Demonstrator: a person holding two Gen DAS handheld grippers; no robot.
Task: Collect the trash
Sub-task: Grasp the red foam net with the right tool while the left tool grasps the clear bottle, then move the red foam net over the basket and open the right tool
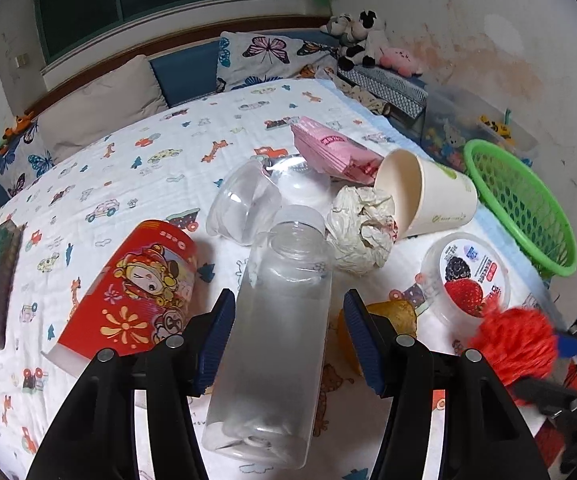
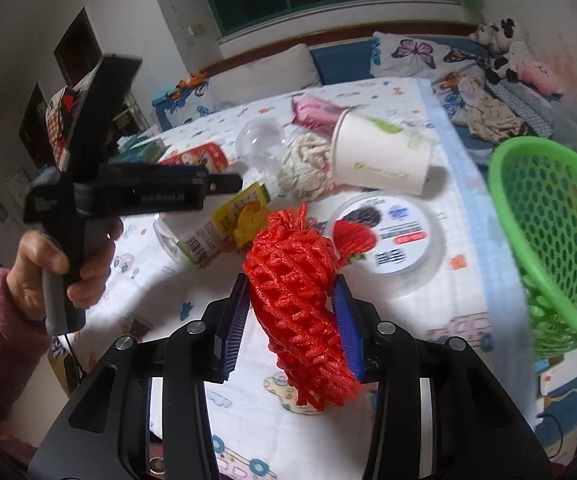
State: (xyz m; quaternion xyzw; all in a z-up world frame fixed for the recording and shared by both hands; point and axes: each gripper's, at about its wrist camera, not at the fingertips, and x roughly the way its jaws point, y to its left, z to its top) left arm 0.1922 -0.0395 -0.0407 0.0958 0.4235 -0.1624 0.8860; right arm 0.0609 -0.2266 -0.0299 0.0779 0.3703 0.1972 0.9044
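Observation:
A clear plastic bottle (image 1: 280, 320) lies lengthwise between the blue pads of my left gripper (image 1: 288, 294), which is shut on it. From the right wrist view the same bottle (image 2: 208, 228) shows a yellow label and hangs under the left gripper (image 2: 224, 182), gripped by a person's hand (image 2: 60, 260). My right gripper (image 2: 291, 278) is shut on a red foam fruit net (image 2: 296, 304), both pads pressing its sides. That net (image 1: 516, 340) also shows at the lower right of the left wrist view. The green mesh basket (image 2: 556, 232) stands tilted to the right.
On the printed bedsheet lie a crumpled paper ball (image 1: 362, 232), a tipped paper cup (image 1: 428, 196), a clear dome cup (image 1: 244, 204), a pink packet (image 1: 332, 152), a berry-lidded tub (image 1: 468, 276) and a red cartoon cup (image 1: 144, 284). Pillows and plush toys line the far side.

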